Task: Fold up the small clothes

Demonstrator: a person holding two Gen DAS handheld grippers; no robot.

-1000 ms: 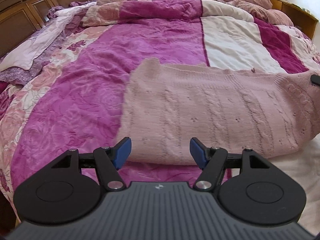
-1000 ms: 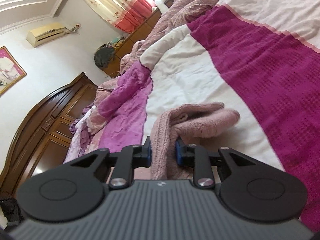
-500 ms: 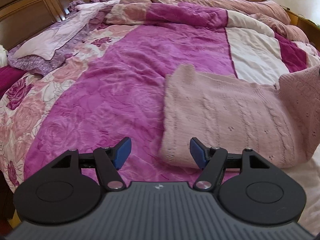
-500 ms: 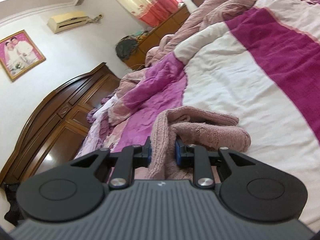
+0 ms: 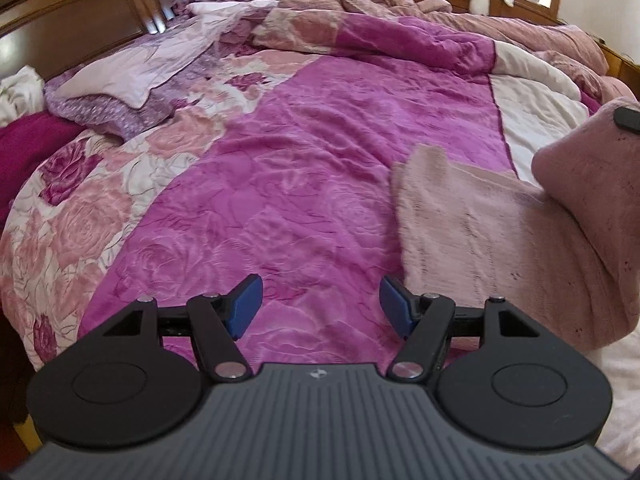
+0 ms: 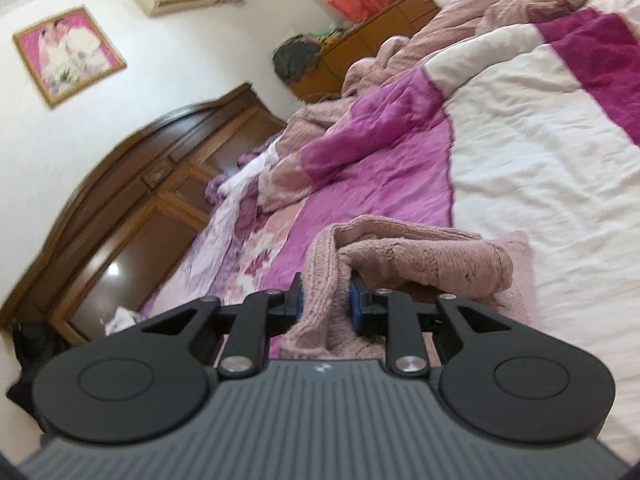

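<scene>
Wooden headboard (image 6: 132, 200), blurred, beyond magenta quilt (image 5: 320, 184).

The dusty-pink knitted sweater (image 5: 500, 236) runs off the right edge of the left wrist view, its lifted fold blurred. In the right wrist view the gripper body covers its lower part, and the dark wooden headboard (image 6: 132, 184) and framed wall picture (image 6: 68, 54) are smeared.

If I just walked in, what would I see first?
Probably the big magenta rose-patterned quilt covering the bed. On its right side lies a dusty-pink knitted sweater, one bunched edge pinched in the right gripper and lifted. The left gripper hangs open over the quilt, holding nothing.
</scene>
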